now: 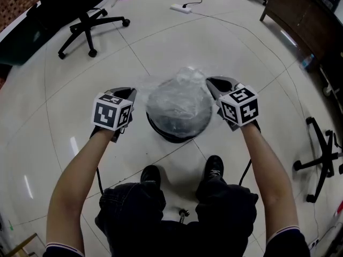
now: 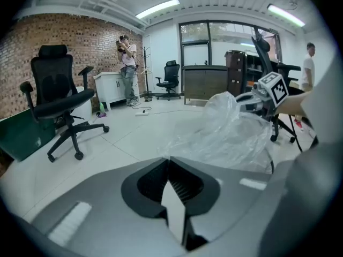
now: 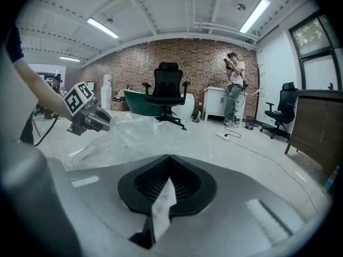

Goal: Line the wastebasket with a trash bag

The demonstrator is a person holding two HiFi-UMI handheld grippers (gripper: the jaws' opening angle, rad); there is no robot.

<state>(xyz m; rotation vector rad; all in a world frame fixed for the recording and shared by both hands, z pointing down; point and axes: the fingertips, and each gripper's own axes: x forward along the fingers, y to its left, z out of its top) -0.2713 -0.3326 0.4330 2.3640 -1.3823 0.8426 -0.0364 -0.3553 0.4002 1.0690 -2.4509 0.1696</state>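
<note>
A round black wastebasket (image 1: 174,131) stands on the tiled floor just ahead of my feet. A clear trash bag (image 1: 179,101) is draped over its top and bulges upward. My left gripper (image 1: 132,92) is shut on the bag's left edge, and my right gripper (image 1: 210,82) is shut on its right edge. In the left gripper view the film (image 2: 230,135) spreads out from the closed jaws (image 2: 170,162) toward the right gripper's marker cube (image 2: 274,89). In the right gripper view the plastic (image 3: 128,133) runs from the closed jaws (image 3: 169,159) to the left gripper (image 3: 88,118).
A black office chair (image 1: 88,20) stands at the far left, and a white power strip (image 1: 180,8) with a cable lies beyond the basket. A dark wooden cabinet (image 1: 300,20) and another chair base (image 1: 321,159) are on the right. A person (image 2: 127,68) stands by the brick wall.
</note>
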